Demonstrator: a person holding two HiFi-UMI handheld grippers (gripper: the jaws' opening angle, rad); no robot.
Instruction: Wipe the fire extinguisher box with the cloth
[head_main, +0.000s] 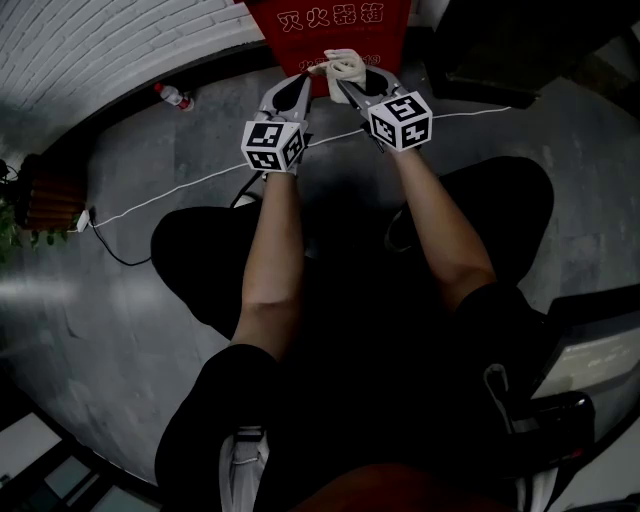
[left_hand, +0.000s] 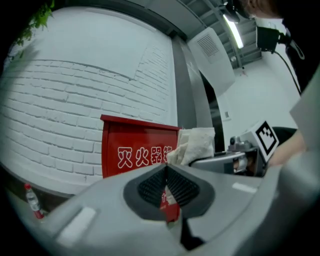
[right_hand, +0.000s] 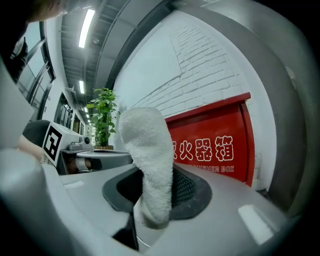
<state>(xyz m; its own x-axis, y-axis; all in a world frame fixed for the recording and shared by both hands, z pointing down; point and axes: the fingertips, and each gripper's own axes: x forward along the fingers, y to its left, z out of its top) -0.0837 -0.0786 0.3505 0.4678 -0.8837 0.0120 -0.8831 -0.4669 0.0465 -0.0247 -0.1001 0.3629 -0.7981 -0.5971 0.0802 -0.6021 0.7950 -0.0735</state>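
Between the jaws of the right gripper, which are clamping firmly on it, a white cloth is standing up in a thick fold. Just beside it, the left gripper is holding its jaws together with nothing between them. Both grippers are reaching forward side by side, bringing the cloth right up to the red fire extinguisher box, which is standing on the grey floor against a white brick wall. A small bottle is lying near the wall, off to the left.
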